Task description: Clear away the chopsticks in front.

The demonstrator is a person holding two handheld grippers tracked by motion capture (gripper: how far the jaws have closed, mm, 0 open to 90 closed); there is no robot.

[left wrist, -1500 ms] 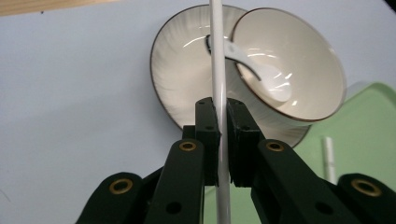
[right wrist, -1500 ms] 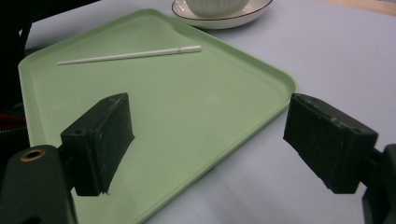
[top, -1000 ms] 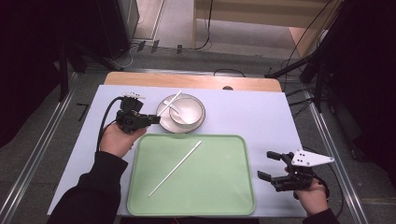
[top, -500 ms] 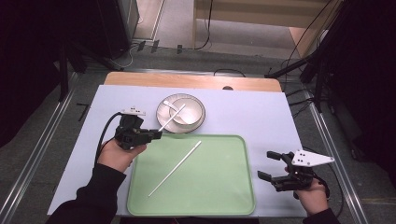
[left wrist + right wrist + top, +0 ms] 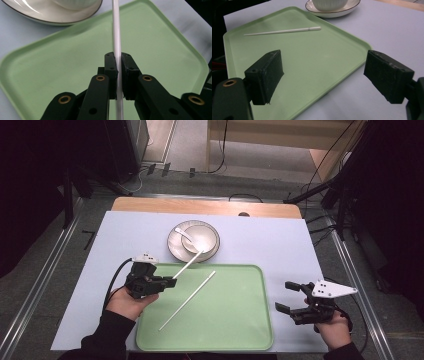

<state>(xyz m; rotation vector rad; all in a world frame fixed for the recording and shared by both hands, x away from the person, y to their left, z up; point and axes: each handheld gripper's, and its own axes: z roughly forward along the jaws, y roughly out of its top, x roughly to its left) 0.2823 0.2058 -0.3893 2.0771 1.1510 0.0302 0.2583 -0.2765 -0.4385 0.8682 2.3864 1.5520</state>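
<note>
My left gripper (image 5: 167, 282) (image 5: 118, 57) is shut on a white chopstick (image 5: 189, 263) (image 5: 116, 37), held just above the left rim of the green tray (image 5: 250, 330) (image 5: 50, 75). The stick's far end points toward the white bowl (image 5: 197, 237) on its plate (image 5: 175, 245) (image 5: 37, 15); a white spoon (image 5: 184, 236) rests in the bowl. A second white chopstick (image 5: 187, 301) (image 5: 282, 31) lies slantwise on the tray. My right gripper (image 5: 283, 296) (image 5: 324, 72) stands open beside the tray's right edge, nothing between its jaws.
The tray and plate (image 5: 332, 12) sit on a pale blue mat (image 5: 270, 245) over a wooden table (image 5: 200, 206). Bare mat lies to the left, right and back. Metal rails and cables run around the table.
My left gripper has drawn back from beside the bowl toward the tray's left rim, carrying the chopstick with it. The right gripper has stayed put.
</note>
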